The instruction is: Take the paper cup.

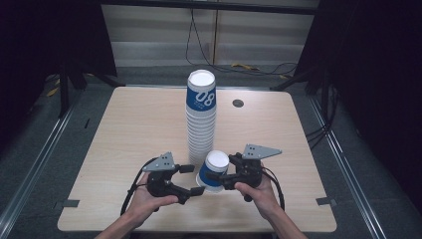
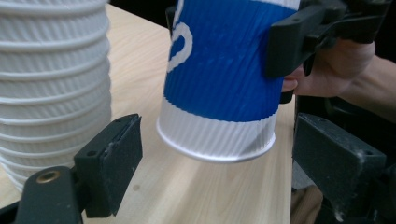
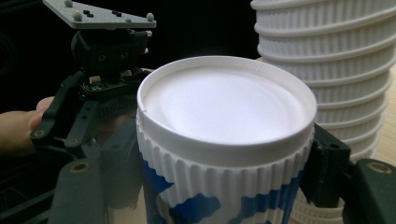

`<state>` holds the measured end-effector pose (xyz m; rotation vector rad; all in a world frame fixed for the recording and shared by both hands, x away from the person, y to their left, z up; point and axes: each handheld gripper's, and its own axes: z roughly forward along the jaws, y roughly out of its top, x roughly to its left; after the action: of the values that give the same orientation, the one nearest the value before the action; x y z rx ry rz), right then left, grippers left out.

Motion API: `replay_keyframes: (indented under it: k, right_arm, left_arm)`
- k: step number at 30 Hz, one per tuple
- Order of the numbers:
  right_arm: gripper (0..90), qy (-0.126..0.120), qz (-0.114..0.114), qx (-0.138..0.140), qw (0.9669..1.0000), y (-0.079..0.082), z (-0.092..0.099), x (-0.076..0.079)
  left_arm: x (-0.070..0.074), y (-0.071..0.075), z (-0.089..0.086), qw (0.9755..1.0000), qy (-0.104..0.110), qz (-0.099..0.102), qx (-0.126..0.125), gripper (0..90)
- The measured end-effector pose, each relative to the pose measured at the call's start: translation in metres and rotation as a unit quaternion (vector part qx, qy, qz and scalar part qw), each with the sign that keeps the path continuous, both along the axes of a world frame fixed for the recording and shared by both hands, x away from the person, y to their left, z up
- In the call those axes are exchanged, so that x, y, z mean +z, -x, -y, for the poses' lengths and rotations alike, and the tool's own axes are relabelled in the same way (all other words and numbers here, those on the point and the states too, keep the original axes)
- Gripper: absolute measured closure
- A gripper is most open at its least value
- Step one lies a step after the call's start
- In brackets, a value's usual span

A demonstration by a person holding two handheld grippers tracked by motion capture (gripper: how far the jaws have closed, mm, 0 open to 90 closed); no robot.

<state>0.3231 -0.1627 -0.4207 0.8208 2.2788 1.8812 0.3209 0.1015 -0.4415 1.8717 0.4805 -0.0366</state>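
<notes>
cup: blue-and-white ribbed paper cup (image 1: 215,172), upside down, base up, tilted w/ rim toward the left gripper. Sits just in front of the tall stack of white ribbed paper cups (image 1: 201,117), near its foot, apart from it.
cup vs table: rim looks clear of the light wood tabletop (image 1: 134,124) in the left gripper view, so prob. held in air, not resting.
right gripper (image 1: 219,179): jaws clamped on the cup's sidewall, one pad each side of the blue band (image 2: 224,60). Nearly as closed as it goes, so wall likely squeezed a bit.
left gripper (image 1: 191,180): jaws wide apart, nothing in them. Just beside the cup on the side away from the right gripper, pads (image 2: 112,158) straddling the rim end, no contact.
stack: top cup blue, reads "08", rest show as white ribbed rims. Stands mid-table, upright.
weight: v. light, empty paper. Judgement only.
stiffness: thin wall, crushes/ovalises easily mid-body. Rolled rim (image 2: 217,147) and base disc (image 3: 224,105) are the stiff bits.
grip surface: ribbing gives decent friction, shouldn't slip, but taper means it can squirt out toward the narrow end if over-squeezed.
where to grab: near the rim or just under the base, across the dia., light force. Avoid mid-wall.
risk: knocking the stack while working beside it, tall and tippy.
</notes>
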Motion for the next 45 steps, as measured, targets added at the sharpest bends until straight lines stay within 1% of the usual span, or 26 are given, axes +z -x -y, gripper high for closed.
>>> replay_keyframes:
  k: [2, 3, 5, 7, 9, 11, 13, 16, 17, 21, 23, 25, 27, 29, 30, 31, 34, 37, 39, 40, 42, 43, 45]
  right_arm:
    - [28.6, -0.003, 0.001, 0.005, 1.0000, 0.000, -0.002, 0.000]
    - [28.6, -0.003, 0.002, 0.006, 1.0000, 0.000, -0.003, 0.000]
    - [28.6, -0.007, -0.002, 0.011, 0.9999, 0.000, -0.004, 0.000]
    - [28.6, -0.006, 0.000, 0.013, 0.9999, 0.001, -0.005, 0.000]
    - [28.7, -0.011, -0.004, 0.018, 0.9998, 0.001, -0.006, 0.000]
    - [28.8, -0.008, -0.002, 0.020, 0.9998, 0.002, -0.008, -0.001]
    - [28.9, -0.007, -0.002, 0.024, 0.9997, 0.002, -0.010, -0.001]
    - [28.9, -0.006, -0.003, 0.027, 0.9996, 0.003, -0.013, -0.001]
    - [28.9, -0.006, -0.002, 0.028, 0.9996, 0.002, -0.013, -0.001]
    - [28.9, -0.007, -0.002, 0.031, 0.9995, 0.003, -0.016, -0.002]
    - [28.9, -0.007, -0.001, 0.033, 0.9994, 0.003, -0.017, -0.002]
    - [28.8, -0.008, -0.001, 0.032, 0.9995, 0.004, -0.019, -0.001]
    - [28.8, -0.001, 0.003, 0.027, 0.9996, 0.004, -0.021, 0.000]
    - [28.8, -0.005, 0.004, 0.030, 0.9995, 0.003, -0.023, 0.001]
    - [28.8, -0.004, 0.004, 0.033, 0.9995, 0.004, -0.025, 0.001]
    - [28.8, -0.004, 0.006, 0.034, 0.9994, 0.004, -0.026, 0.002]
    - [28.7, -0.002, 0.008, 0.038, 0.9993, 0.005, -0.029, 0.003]
    - [28.4, -0.002, 0.010, 0.034, 0.9994, 0.006, -0.030, 0.003]
    - [28.3, 0.002, 0.010, 0.037, 0.9992, 0.006, -0.031, 0.003]
    - [28.2, 0.001, 0.009, 0.036, 0.9993, 0.006, -0.030, 0.003]
    - [27.7, 0.003, 0.011, 0.037, 0.9992, 0.006, -0.030, 0.003]
    - [27.3, 0.005, 0.013, 0.037, 0.9992, 0.006, -0.030, 0.004]
    - [26.9, 0.008, 0.010, 0.038, 0.9992, 0.007, -0.029, 0.005]
  left_arm:
    - [-0.001, 0.001, 0.003, 0.9999, -0.001, -0.005, -0.009, 16.0]
    - [-0.001, 0.001, 0.004, 0.9999, -0.003, -0.004, -0.011, 16.0]
    - [-0.001, 0.000, 0.005, 0.9999, -0.001, -0.005, -0.013, 15.9]
    - [-0.001, 0.000, 0.007, 0.9999, 0.002, -0.007, -0.012, 15.9]
    - [-0.002, 0.000, 0.008, 0.9998, -0.001, -0.009, -0.015, 15.7]
    - [-0.003, 0.000, 0.010, 0.9998, -0.005, -0.010, -0.015, 15.5]
    - [-0.004, 0.001, 0.010, 0.9998, -0.003, -0.012, -0.013, 15.3]
    - [-0.008, -0.001, 0.011, 0.9996, -0.003, -0.025, -0.016, 14.5]
    - [-0.009, -0.001, 0.011, 0.9995, -0.002, -0.026, -0.016, 14.3]
    - [-0.009, -0.001, 0.012, 0.9997, -0.004, -0.020, -0.017, 13.2]
    - [-0.010, 0.000, 0.014, 0.9996, -0.002, -0.022, -0.017, 12.8]
    - [-0.009, -0.001, 0.014, 0.9997, 0.000, -0.019, -0.012, 12.7]
    - [-0.008, -0.001, 0.015, 0.9998, -0.005, -0.016, -0.006, 12.8]
    - [-0.008, -0.002, 0.014, 0.9999, 0.005, -0.013, -0.007, 12.9]
    - [-0.008, -0.001, 0.014, 0.9999, 0.003, -0.012, -0.006, 13.0]
    - [-0.008, -0.001, 0.014, 0.9999, 0.001, -0.012, -0.007, 13.3]
    - [-0.009, -0.001, 0.013, 0.9999, 0.006, -0.011, -0.009, 13.6]
    - [-0.010, -0.001, 0.012, 0.9997, 0.013, -0.021, -0.008, 14.5]
    - [-0.010, 0.000, 0.012, 0.9999, 0.008, -0.008, -0.005, 14.9]
    - [-0.010, 0.001, 0.012, 0.9999, 0.010, -0.006, -0.004, 15.2]
    - [-0.009, 0.001, 0.012, 1.0000, 0.002, 0.004, -0.006, 16.0]
    - [-0.008, 0.002, 0.012, 0.9999, 0.005, 0.005, -0.008, 16.3]
    - [-0.008, 0.001, 0.012, 0.9999, -0.002, 0.011, -0.012, 16.9]
